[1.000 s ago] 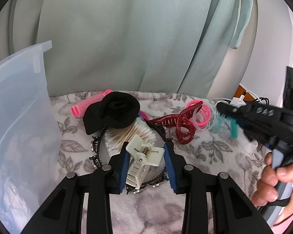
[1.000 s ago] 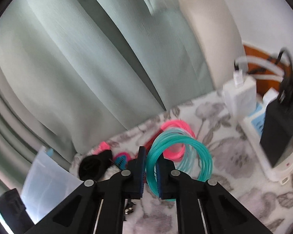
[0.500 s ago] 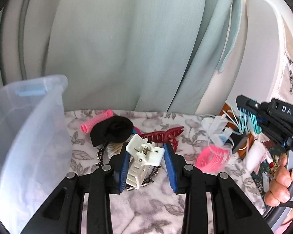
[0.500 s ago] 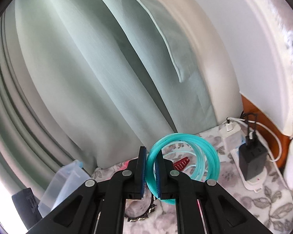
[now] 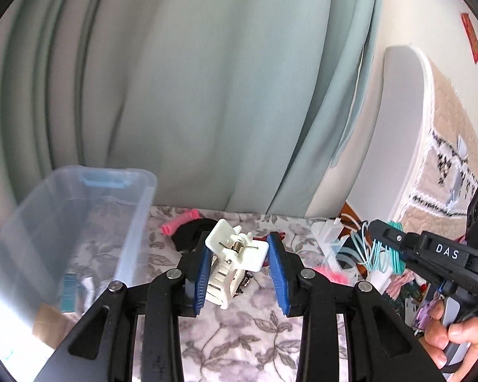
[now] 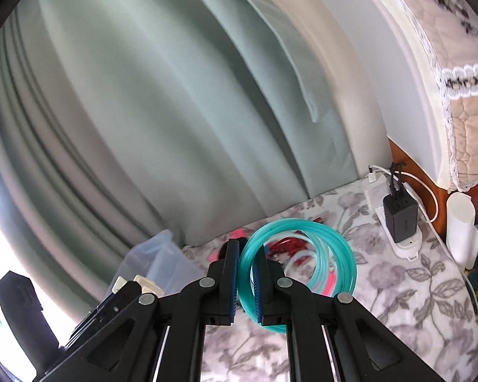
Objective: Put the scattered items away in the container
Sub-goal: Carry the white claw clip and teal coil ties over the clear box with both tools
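1. Two items are lifted off the floral cloth (image 5: 239,343) in the left wrist view. The left gripper (image 5: 239,267) has its blue pads partly closed on a white claw hair clip (image 5: 235,261), which hangs above the cloth just right of the clear plastic container (image 5: 79,222).
2. Same view, far right: the right gripper (image 5: 385,238), held by a person's hand (image 5: 452,334), carries a bundle of teal elastic loops (image 5: 382,251), well apart from the container.
3. Task progress, judged from this view: the container already holds a few things low down, seen only as a teal patch, something white and something tan through the wall. A pink hair roller (image 5: 178,222), a black cloth piece (image 5: 191,232) and pink elastic loops (image 5: 328,275) lie on the cloth, so a fair share is left.
4. Hidden here: the gripper and clip cover whatever lies directly behind them, and the container's left side runs out of frame.
5. Right wrist view: the right gripper (image 6: 245,273) is pinched almost fully together on the teal elastic loops (image 6: 302,270), which stand up as a ring in the air.
6. Beyond the ring lie a dark red hair clip (image 6: 290,245) and pink bits, blurred. The container (image 6: 156,261) sits to the lower left, partly hidden behind the left gripper's body; its inside cannot be seen.
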`<move>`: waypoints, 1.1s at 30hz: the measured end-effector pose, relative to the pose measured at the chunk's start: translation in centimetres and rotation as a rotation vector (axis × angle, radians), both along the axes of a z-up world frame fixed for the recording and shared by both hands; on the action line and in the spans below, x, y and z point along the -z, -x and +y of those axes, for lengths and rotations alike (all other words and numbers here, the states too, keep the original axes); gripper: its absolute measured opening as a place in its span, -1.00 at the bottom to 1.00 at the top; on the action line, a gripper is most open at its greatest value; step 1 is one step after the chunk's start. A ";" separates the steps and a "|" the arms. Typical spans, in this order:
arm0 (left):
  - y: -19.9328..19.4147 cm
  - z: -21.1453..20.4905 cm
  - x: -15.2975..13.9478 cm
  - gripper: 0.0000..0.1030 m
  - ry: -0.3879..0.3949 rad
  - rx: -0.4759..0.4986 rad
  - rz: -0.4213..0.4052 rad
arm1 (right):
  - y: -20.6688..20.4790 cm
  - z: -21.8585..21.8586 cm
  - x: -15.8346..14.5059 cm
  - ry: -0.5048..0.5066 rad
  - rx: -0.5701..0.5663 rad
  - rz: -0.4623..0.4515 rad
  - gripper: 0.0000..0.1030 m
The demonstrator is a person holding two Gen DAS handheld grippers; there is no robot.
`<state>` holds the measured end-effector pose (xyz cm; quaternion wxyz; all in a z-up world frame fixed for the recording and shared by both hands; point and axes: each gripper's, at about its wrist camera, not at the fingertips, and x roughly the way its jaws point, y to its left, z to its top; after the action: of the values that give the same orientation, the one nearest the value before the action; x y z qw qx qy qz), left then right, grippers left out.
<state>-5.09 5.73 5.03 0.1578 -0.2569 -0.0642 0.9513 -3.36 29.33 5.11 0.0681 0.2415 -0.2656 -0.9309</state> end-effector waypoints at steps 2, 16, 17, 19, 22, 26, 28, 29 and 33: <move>-1.1 -0.8 -0.8 -0.31 -0.010 -0.011 0.018 | -1.0 -0.8 -1.0 -0.006 -0.018 0.017 -0.82; -6.3 -8.9 -4.9 -0.31 -0.113 -0.152 0.126 | -4.3 -9.5 -9.0 -0.114 -0.192 0.174 -0.82; -6.5 -9.5 -5.1 -0.31 -0.119 -0.164 0.130 | -4.3 -10.3 -9.4 -0.119 -0.209 0.182 -0.82; -7.0 -10.9 -5.3 -0.31 -0.133 -0.192 0.140 | -4.4 -11.6 -10.0 -0.126 -0.237 0.193 -0.82; -7.6 -13.0 -5.4 -0.31 -0.152 -0.231 0.155 | -4.4 -13.8 -10.6 -0.141 -0.289 0.209 -0.82; -8.0 -15.1 -5.1 -0.31 -0.176 -0.272 0.158 | -4.1 -16.9 -11.0 -0.152 -0.362 0.216 -0.82; -8.0 -16.1 -4.7 -0.31 -0.188 -0.290 0.153 | -4.0 -18.2 -11.1 -0.162 -0.386 0.217 -0.82; -7.9 -16.4 -4.6 -0.31 -0.192 -0.295 0.151 | -3.9 -18.9 -11.1 -0.168 -0.401 0.220 -0.82; -7.6 -17.7 -3.8 -0.31 -0.208 -0.320 0.134 | -3.6 -21.5 -10.7 -0.198 -0.454 0.220 -0.82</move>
<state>2.52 -11.99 8.81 0.0341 -0.1617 -0.1916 0.9675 0.21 7.86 15.83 0.2796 0.1976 -0.1032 -0.9339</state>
